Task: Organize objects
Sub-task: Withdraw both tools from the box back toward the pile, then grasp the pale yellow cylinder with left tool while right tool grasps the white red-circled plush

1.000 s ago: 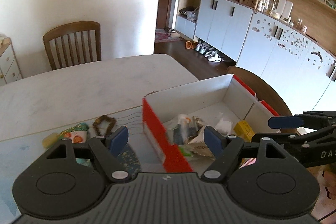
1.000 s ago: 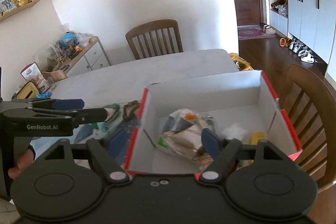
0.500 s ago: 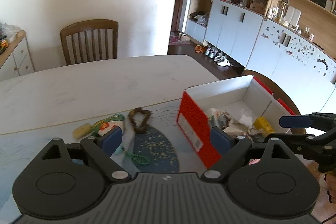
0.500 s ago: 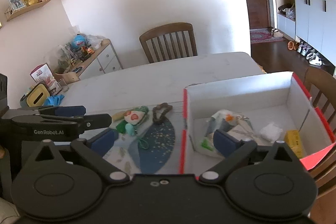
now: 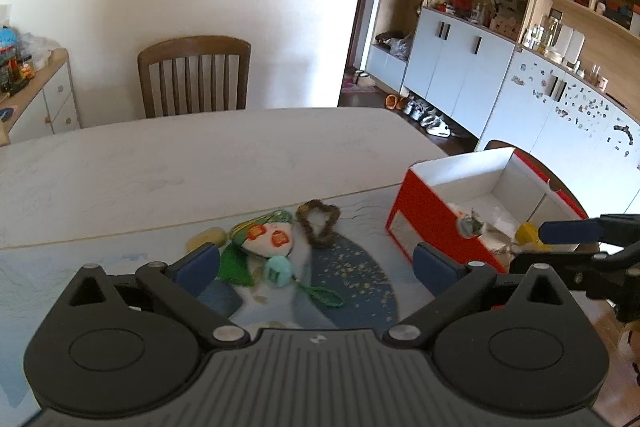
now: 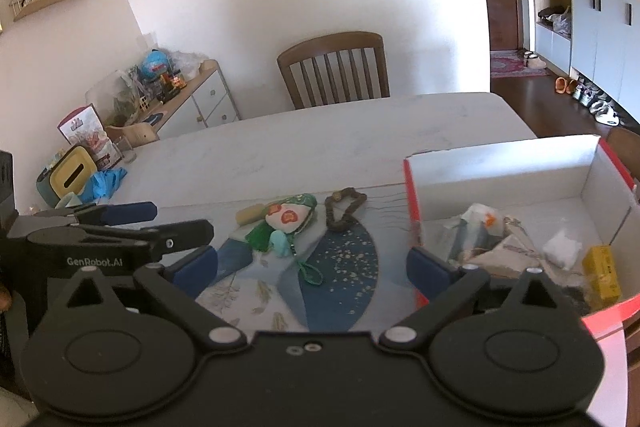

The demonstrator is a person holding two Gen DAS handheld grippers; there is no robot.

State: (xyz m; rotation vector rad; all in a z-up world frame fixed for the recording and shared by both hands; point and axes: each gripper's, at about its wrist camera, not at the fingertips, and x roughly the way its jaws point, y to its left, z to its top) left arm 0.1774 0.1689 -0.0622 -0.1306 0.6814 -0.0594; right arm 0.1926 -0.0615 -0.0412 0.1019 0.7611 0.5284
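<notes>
While both the left gripper (image 5: 314, 265) and the right gripper (image 6: 312, 263) hang wide open and empty, picking up the embroidered pouch (image 6: 289, 215) for the red box (image 6: 412, 203) looks next.

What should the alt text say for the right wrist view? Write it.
The open right gripper hovers empty above a patterned mat holding a pouch, a brown bracelet and a yellow bar. A red-and-white box of items sits right; the left gripper enters left.
</notes>
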